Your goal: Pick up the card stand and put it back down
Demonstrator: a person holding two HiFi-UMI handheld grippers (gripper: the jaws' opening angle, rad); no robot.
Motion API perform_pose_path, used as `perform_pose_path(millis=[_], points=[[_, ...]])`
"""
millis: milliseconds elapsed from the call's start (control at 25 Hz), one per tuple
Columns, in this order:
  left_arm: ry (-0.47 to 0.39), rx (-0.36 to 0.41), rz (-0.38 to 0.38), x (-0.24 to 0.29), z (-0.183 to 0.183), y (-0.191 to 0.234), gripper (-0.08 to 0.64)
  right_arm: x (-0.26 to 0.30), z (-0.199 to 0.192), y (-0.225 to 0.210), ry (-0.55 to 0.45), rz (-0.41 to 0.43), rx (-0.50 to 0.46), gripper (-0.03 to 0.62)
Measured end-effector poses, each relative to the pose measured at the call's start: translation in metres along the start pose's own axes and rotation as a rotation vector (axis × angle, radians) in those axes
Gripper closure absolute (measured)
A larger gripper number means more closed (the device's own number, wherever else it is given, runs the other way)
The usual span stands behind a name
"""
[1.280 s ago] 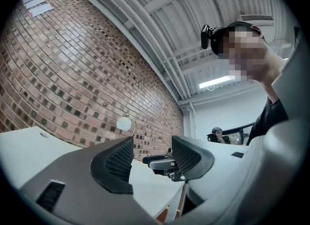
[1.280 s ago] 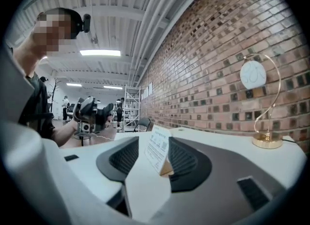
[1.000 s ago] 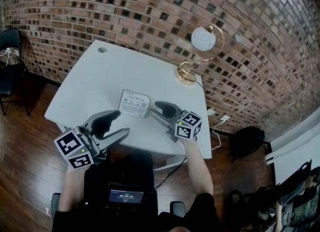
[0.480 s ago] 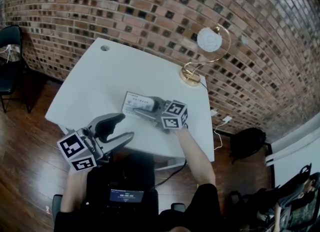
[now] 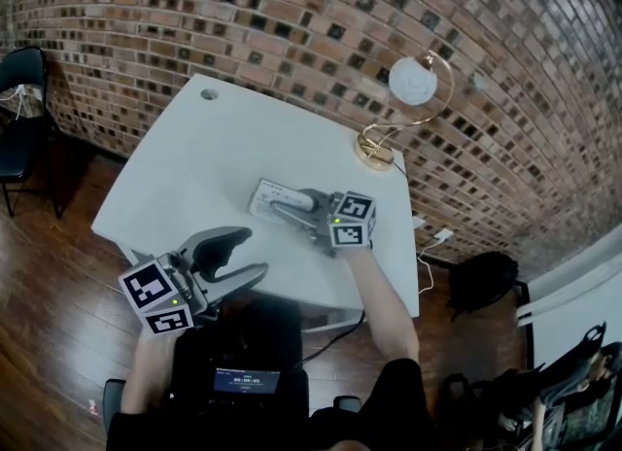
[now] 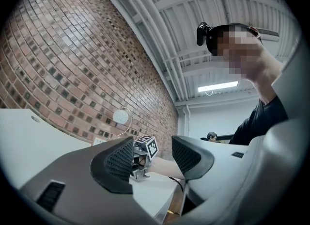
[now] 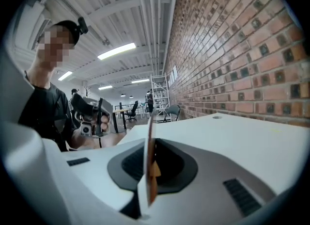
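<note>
The card stand [image 5: 270, 195] is a white printed card standing on the white table [image 5: 190, 162]. My right gripper [image 5: 285, 210] reaches to it from the right, its jaws closing tight, and the pads press both faces of the card. In the right gripper view the card stand [image 7: 149, 146] shows edge-on between the two jaws of the right gripper [image 7: 151, 173]. My left gripper [image 5: 243, 255] hovers open at the table's near edge, with nothing in it. The left gripper [image 6: 152, 158] looks across at the right gripper's marker cube [image 6: 147, 147].
A gold arc lamp [image 5: 406, 99] with a round white shade stands at the table's far right corner. A cable hole [image 5: 208, 93] lies at the far left corner. A black chair [image 5: 19, 99] stands left of the table. A dark bag [image 5: 481, 279] lies on the floor at right.
My right gripper moved left to the card stand and its jaws went from wide open to shut on the card. The left gripper drifted slightly right and stayed open.
</note>
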State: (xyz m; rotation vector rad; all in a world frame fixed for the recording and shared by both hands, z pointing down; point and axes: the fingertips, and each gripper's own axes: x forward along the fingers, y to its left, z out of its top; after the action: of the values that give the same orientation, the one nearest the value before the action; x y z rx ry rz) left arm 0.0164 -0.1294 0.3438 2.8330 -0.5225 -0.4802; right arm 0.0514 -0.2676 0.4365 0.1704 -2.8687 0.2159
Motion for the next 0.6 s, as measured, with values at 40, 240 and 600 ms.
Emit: perform_pose_path(millis=[40,240,600], points=[[0.000,-0.004,-0.004,0.001,-0.001,-0.001,0.319,-0.004,0.007,-0.001,-0.022,-0.002,0.018,0.566],[-0.014,-0.038,-0.034,0.005,-0.001,-0.005,0.318,-0.036,0.050,-0.020,-0.103,-0.033,0.072,0.566],[-0.044,-0.048,-0.087,0.014,0.008,-0.021,0.318,-0.086,0.126,-0.030,-0.215,-0.059,0.097,0.566]])
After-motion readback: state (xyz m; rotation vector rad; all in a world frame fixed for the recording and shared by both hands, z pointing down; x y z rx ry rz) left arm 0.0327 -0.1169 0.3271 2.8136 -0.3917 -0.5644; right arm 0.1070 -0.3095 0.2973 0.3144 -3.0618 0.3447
